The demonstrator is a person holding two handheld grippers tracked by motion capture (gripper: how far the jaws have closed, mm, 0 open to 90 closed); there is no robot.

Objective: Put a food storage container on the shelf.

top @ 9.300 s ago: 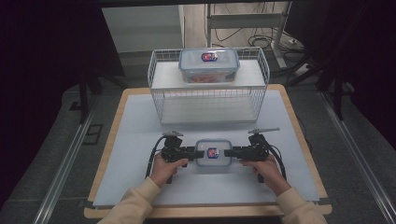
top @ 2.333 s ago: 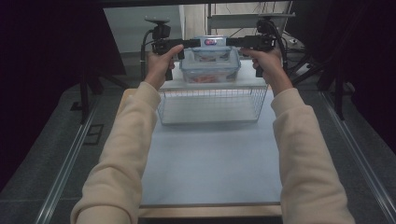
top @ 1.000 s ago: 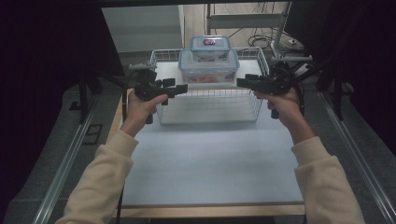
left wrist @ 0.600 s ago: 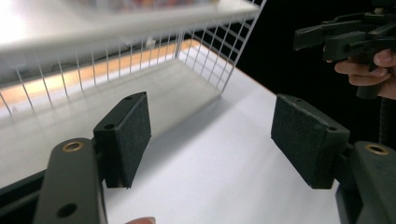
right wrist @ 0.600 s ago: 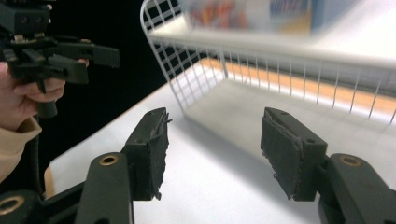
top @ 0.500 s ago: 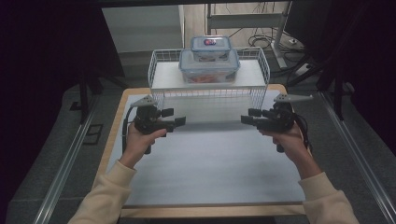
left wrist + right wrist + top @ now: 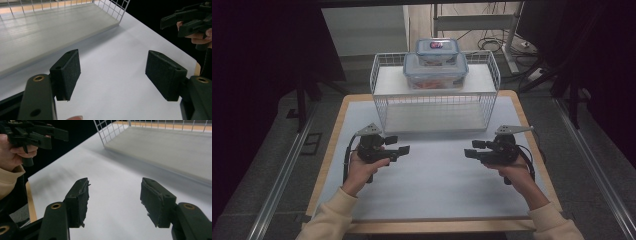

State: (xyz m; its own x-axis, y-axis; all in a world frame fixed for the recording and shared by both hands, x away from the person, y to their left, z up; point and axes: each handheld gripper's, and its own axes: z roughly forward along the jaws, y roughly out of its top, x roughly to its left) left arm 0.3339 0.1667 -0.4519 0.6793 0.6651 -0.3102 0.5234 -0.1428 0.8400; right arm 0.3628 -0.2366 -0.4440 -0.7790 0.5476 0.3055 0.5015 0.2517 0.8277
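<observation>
Two clear lidded containers sit stacked at the top centre of the high view, the small container (image 7: 437,49) on the large container (image 7: 435,71), atop the wire rack (image 7: 382,97). Lower down, the left gripper (image 7: 403,150) and right gripper (image 7: 469,152) hover released and empty over the white mat (image 7: 437,180), well apart.

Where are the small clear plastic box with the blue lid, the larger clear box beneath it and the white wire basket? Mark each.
small clear blue-lidded plastic box (image 7: 437,46), high view, lid top.
larger clear plastic box (image 7: 435,76), high view, front wall.
white wire basket (image 7: 379,107), high view, left front wall.
</observation>
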